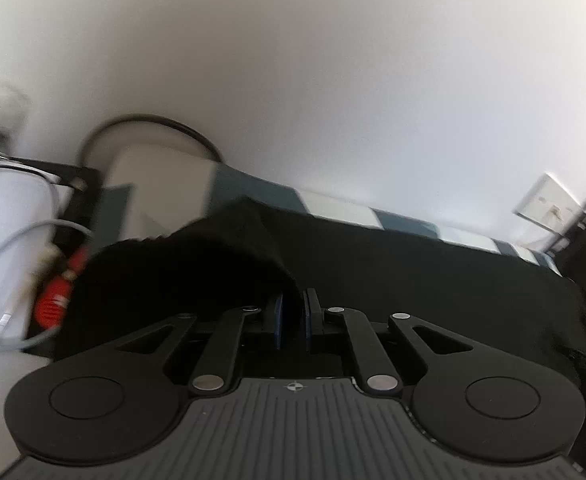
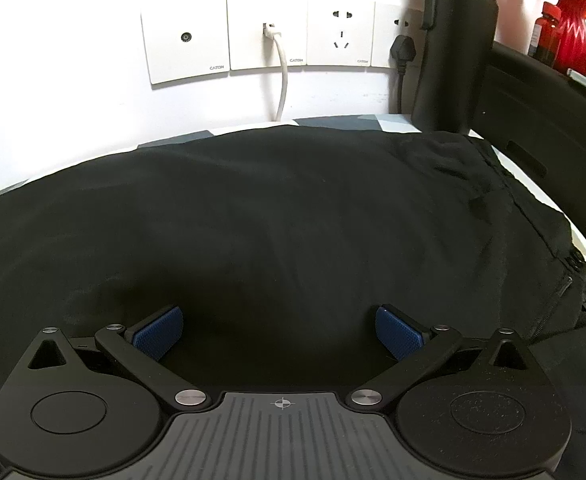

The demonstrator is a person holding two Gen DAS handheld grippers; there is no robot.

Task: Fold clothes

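Observation:
A black garment (image 2: 293,208) lies spread over a table with a grey-and-white checked cloth (image 2: 333,122). In the left wrist view my left gripper (image 1: 293,312) is shut on a raised fold of that black garment (image 1: 197,264), which drapes up and over to the left of the blue pads (image 1: 279,320). Its far part lies flat toward the wall. In the right wrist view my right gripper (image 2: 279,330) stands open just above the cloth, blue pads (image 2: 159,332) wide apart, nothing between them. A zipper edge (image 2: 533,216) runs down the garment's right side.
A row of wall sockets (image 2: 261,36) with a white cable sits behind the table. A black bottle (image 2: 453,48), a black box (image 2: 545,128) and a red vase (image 2: 573,36) stand at the right. On the left are a white appliance (image 1: 5,240), cables and a red object (image 1: 55,300).

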